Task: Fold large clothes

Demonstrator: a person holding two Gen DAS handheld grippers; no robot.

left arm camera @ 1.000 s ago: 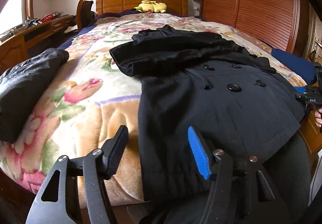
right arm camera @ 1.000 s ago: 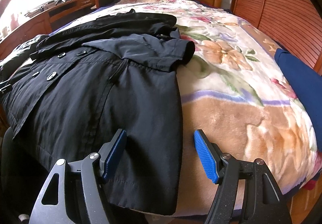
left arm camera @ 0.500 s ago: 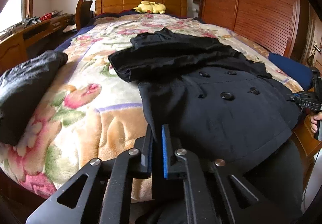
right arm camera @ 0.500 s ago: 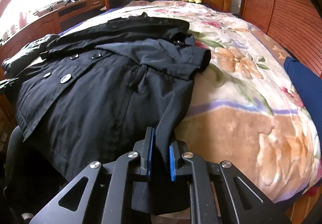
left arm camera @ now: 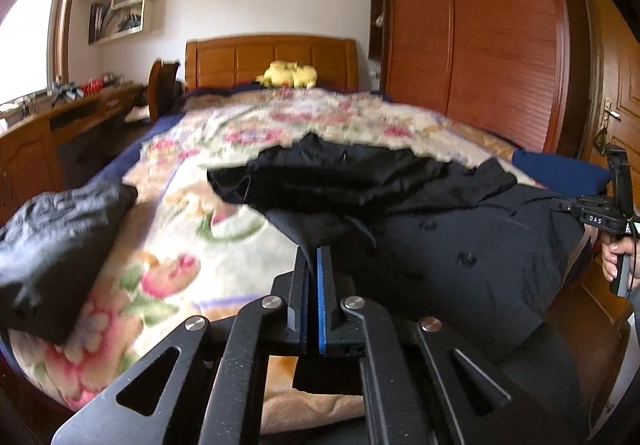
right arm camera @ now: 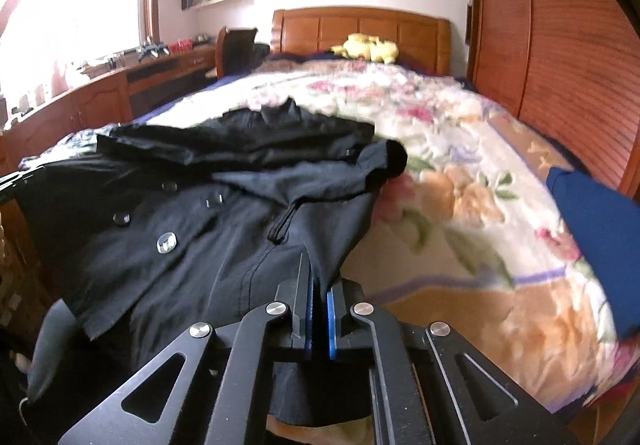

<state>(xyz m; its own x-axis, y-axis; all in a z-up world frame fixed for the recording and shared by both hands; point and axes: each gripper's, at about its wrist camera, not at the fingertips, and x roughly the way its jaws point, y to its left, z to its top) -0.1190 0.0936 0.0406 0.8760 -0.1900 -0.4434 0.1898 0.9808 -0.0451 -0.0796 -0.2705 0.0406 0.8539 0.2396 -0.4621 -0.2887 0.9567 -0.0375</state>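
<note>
Where both stood wide a second ago, the left gripper [left arm camera: 311,269] and right gripper [right arm camera: 317,287] now pinch the black coat's [right arm camera: 192,229] smooth hem — lifted off the plush floral bed [right arm camera: 472,205].

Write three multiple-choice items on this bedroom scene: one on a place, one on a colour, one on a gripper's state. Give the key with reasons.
1. Where does the yellow plush toy lie?
A. at the headboard
B. on the desk
C. on the coat

2. What colour is the coat spread on the bed?
A. red
B. black
C. white

3. How does the right gripper stand?
A. open above the blanket
B. shut on nothing
C. shut on the coat's hem

Key:
1 A: the toy rests at the far end of the bed, against the wooden headboard.
2 B: the buttoned coat is black against the floral blanket.
3 C: dark cloth runs between the blue pads, which stand pressed together; the left gripper pinches the hem likewise.
</note>
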